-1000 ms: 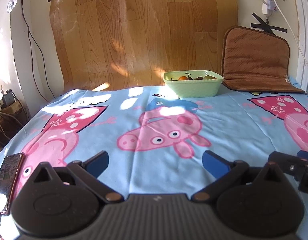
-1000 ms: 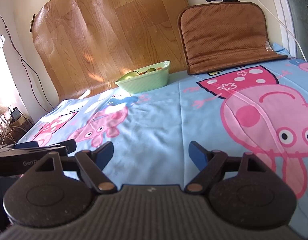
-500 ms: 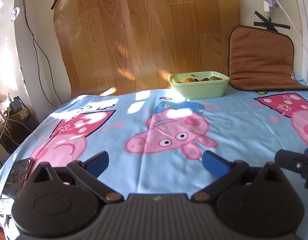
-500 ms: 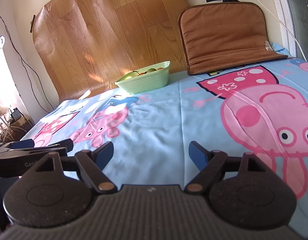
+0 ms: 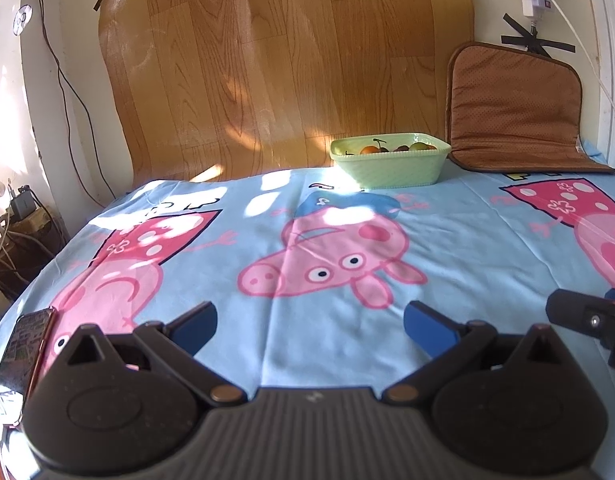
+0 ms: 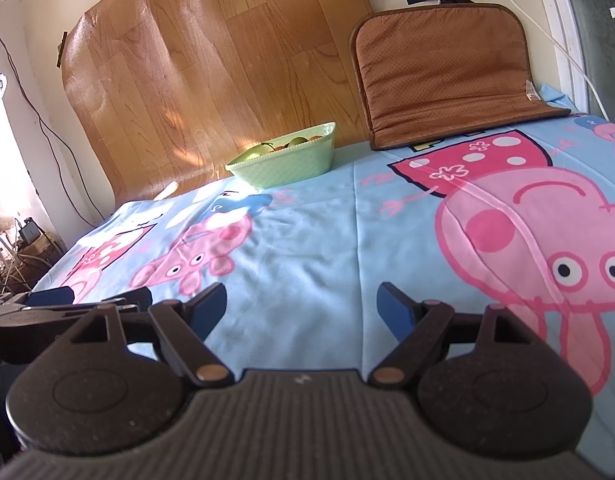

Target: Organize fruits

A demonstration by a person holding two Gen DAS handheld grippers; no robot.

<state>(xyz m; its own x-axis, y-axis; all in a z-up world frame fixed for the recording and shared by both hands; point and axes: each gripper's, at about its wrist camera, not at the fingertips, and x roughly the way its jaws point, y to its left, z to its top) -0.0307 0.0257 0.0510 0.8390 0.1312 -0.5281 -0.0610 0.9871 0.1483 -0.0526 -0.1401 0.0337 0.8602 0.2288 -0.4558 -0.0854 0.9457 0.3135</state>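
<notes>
A pale green, ribbed rectangular basket (image 5: 389,166) is seen at the far edge of the surface (image 5: 327,320), which is covered by a light blue cartoon-pig cloth. Fruits (image 5: 391,147) are heaped inside it: an orange one and greenish ones can be made out, with a thin dark stem above. The left gripper (image 5: 309,326) and right gripper (image 6: 302,307) are held near the front, jaws spread apart and empty, well apart from the basket. A brown cushion (image 6: 447,76) is propped beside it.

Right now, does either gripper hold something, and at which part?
Nothing is held. The left gripper and the right gripper are both open and empty; the fruits lie in the bowl.
</notes>
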